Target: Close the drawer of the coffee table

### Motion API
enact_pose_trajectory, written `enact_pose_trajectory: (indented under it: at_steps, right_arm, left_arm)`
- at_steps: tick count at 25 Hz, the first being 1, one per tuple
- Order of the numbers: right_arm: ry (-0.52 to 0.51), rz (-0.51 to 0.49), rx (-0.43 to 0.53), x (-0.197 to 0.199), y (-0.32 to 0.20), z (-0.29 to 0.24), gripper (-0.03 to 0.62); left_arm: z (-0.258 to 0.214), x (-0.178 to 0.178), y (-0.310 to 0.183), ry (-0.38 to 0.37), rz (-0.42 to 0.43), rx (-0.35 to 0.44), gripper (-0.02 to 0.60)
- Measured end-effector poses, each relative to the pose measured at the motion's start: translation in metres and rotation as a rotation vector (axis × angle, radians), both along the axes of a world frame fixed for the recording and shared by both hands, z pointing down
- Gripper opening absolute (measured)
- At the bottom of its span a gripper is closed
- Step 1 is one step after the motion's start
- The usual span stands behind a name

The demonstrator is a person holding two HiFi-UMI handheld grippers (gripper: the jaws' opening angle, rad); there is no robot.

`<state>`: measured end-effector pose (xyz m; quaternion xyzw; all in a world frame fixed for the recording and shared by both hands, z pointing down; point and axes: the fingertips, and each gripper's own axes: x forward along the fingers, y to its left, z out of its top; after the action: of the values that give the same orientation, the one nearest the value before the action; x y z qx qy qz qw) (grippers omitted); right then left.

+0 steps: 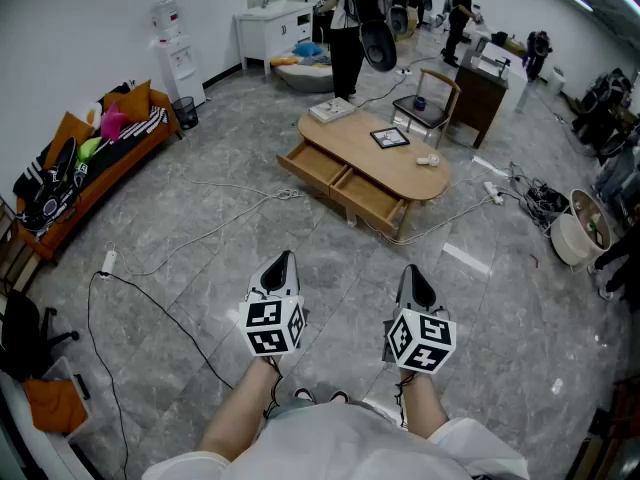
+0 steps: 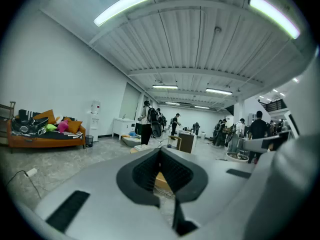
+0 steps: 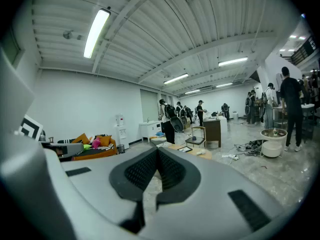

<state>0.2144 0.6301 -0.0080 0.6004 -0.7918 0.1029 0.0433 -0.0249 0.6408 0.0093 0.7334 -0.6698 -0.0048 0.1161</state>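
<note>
A low wooden coffee table (image 1: 392, 163) stands a few steps ahead on the grey floor. Both of its drawers are pulled out toward me: the left drawer (image 1: 313, 166) and the right drawer (image 1: 369, 201). A dark tablet (image 1: 389, 138) and a small white object lie on its top. My left gripper (image 1: 284, 260) and right gripper (image 1: 413, 273) are held side by side near my body, far short of the table. Both are shut with nothing between the jaws. Past the left gripper (image 2: 160, 150) a sliver of the table (image 2: 161, 181) shows. Beyond the right gripper (image 3: 157, 150) lies the table top (image 3: 192, 152).
Cables (image 1: 190, 226) trail across the floor between me and the table. An orange sofa (image 1: 90, 163) lines the left wall. A chair (image 1: 428, 103) and a dark cabinet (image 1: 478, 93) stand behind the table. Several people (image 1: 348, 28) stand at the back. A white basin (image 1: 577, 230) sits at right.
</note>
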Motion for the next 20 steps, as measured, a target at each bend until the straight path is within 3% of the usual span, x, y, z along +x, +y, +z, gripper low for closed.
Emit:
enact_pose_trajectory:
  at_steps: [8, 20]
  right_arm:
    - [0.014, 0.004, 0.015, -0.001, -0.017, -0.004, 0.000]
    - [-0.017, 0.002, 0.025, -0.007, -0.033, -0.001, 0.000]
  left_arm:
    - [-0.006, 0.001, -0.017, -0.015, 0.015, 0.004, -0.005]
    - [-0.004, -0.019, -0.026, 0.002, -0.042, -0.005, -0.005]
